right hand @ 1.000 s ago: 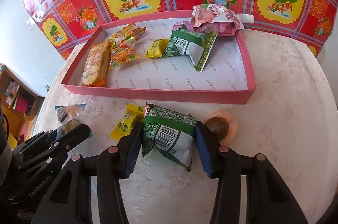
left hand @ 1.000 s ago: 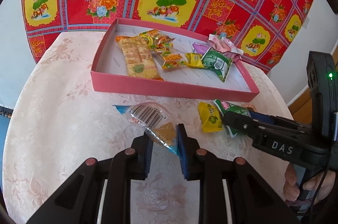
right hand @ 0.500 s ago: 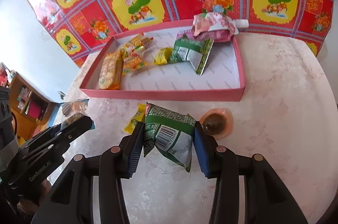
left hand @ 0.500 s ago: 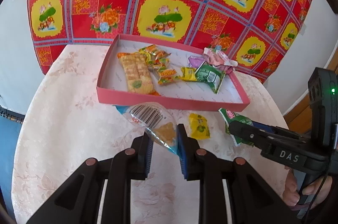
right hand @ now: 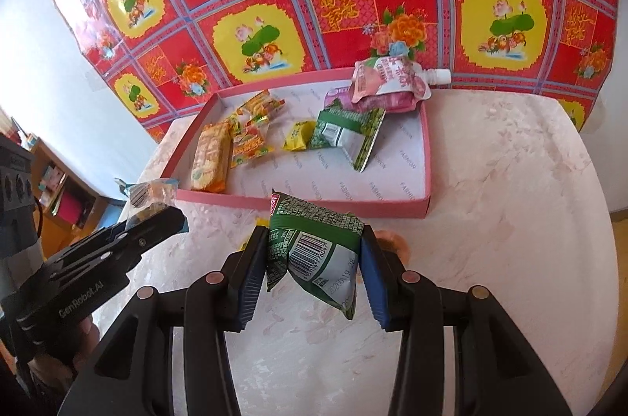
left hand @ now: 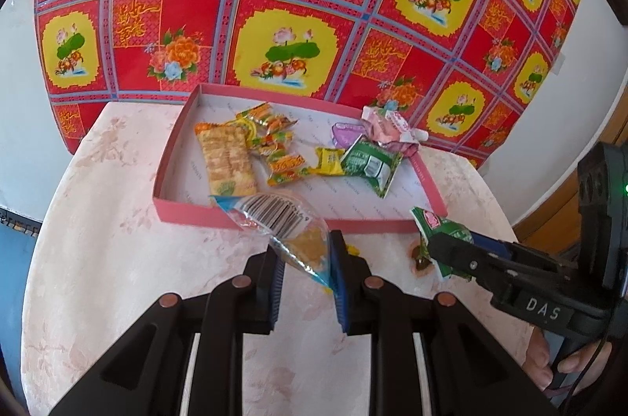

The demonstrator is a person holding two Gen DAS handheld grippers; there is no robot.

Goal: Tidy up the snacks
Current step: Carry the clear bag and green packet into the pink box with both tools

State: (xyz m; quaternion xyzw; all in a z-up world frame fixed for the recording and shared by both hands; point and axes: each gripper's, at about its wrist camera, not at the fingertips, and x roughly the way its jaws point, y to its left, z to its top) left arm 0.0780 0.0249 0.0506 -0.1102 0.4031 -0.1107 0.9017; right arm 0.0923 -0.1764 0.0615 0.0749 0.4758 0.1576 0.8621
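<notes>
Round counter [left hand: 117, 259] in pale floral cloth, with a shallow pink box [left hand: 274, 218] as the landmark near its far side, against a red and yellow flowered backdrop [left hand: 314, 4]. Inside the box: a long cracker pack [left hand: 227, 159] toward the left wall, small orange and yellow sweet packets [left hand: 280, 149] beside it, a green bag [left hand: 371, 163] nearer the middle, and a pink spouted pouch [right hand: 388, 84] resting on the far right corner. In front of the box, raised above the counter: left gripper [left hand: 306, 267] with jaws clenched on the lower corner of a clear cake packet [left hand: 280, 223], barcode facing up, its top overlapping the box's front wall in view. To the right of that, also in front of the box: right gripper [right hand: 312, 267] with jaws clamped on both sides of a second green snack bag [right hand: 314, 251], puffed and hanging slightly below the pads. Left on the counter just in front of the box: a small orange jelly cup [right hand: 392, 243], partly hidden behind the right jaws, and a sliver of yellow wrapper [right hand: 261, 221]. Likely risks: clear packet, pinched only by a thin slippery corner, sliding out or swinging into the front wall and falling short of the box; puffed green bag squirming free under uneven squeeze; two grippers close together, possibly colliding on the way over the wall.
</notes>
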